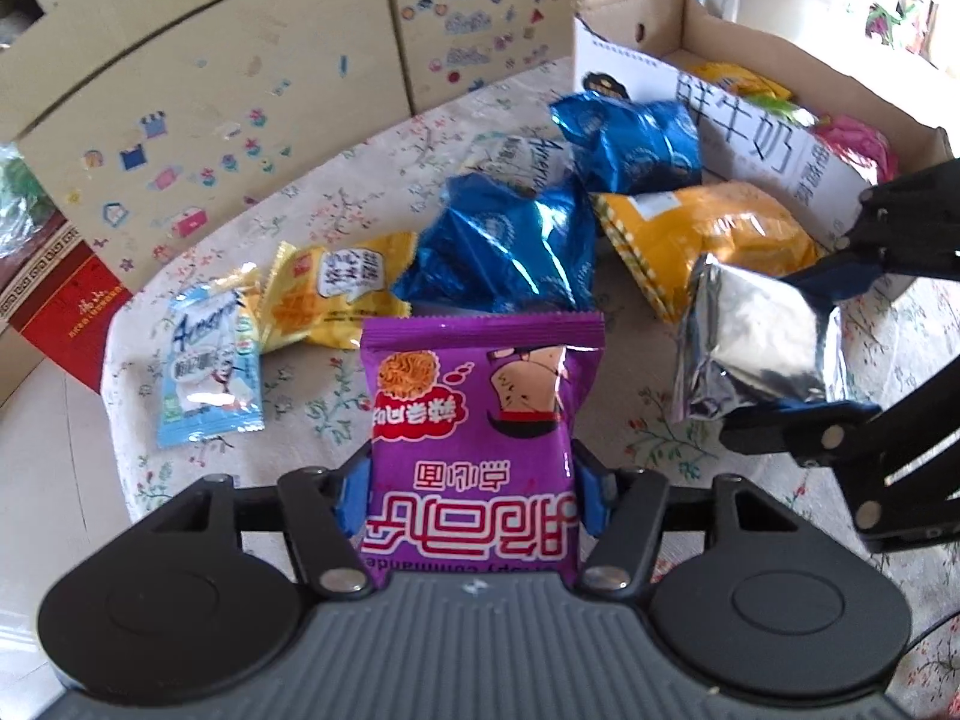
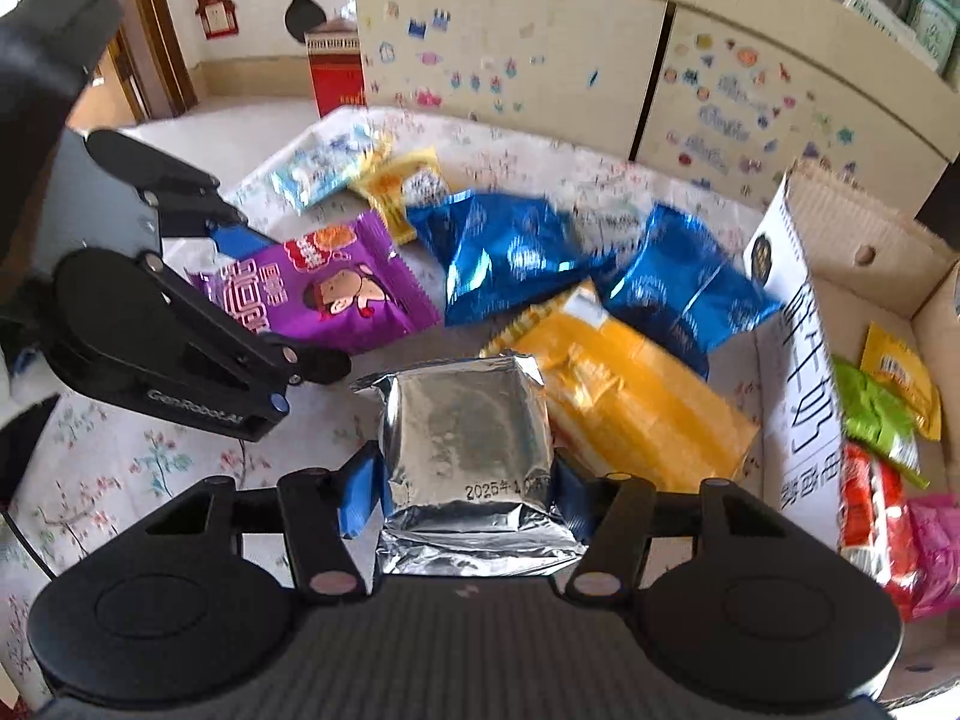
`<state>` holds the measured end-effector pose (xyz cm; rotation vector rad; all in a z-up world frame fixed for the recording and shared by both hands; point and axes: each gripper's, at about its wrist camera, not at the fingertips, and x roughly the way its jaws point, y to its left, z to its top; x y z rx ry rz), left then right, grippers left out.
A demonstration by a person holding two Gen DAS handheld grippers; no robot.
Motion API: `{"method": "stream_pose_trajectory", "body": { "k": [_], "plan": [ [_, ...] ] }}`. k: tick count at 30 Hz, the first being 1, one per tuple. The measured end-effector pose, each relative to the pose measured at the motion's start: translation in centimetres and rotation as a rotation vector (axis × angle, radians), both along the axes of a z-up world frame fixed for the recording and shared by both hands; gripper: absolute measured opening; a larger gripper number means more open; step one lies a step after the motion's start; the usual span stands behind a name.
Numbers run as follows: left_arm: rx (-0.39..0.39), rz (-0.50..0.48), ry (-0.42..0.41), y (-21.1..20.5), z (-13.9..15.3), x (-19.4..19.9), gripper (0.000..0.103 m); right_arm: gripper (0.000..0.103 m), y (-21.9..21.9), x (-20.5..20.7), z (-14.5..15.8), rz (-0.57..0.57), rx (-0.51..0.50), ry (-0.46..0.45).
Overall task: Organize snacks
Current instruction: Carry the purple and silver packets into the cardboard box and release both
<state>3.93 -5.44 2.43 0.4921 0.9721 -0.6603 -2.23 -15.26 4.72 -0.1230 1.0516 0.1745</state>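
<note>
Left wrist: floral tablecloth (image 1: 312,222), left fingers (image 1: 471,495) gripping purple packet (image 1: 474,420), right fingers (image 2: 468,495) gripping silver packet (image 2: 474,432)

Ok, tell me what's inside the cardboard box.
The box holds a yellow pack, a green pack, a red pack and a pink pack. Its near wall and the packs themselves hide whatever lies beneath or further in.
</note>
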Motion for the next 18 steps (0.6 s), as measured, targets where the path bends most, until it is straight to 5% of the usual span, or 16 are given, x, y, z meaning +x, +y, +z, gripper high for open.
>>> {"method": "stream_pose_trajectory", "body": {
  "k": [18],
  "plan": [
    [-0.078,0.104,-0.131,0.7,3.9,0.8,0.063,0.066,-0.6,-0.1,2.9,-0.065,0.000,-0.117]
  ]
}}
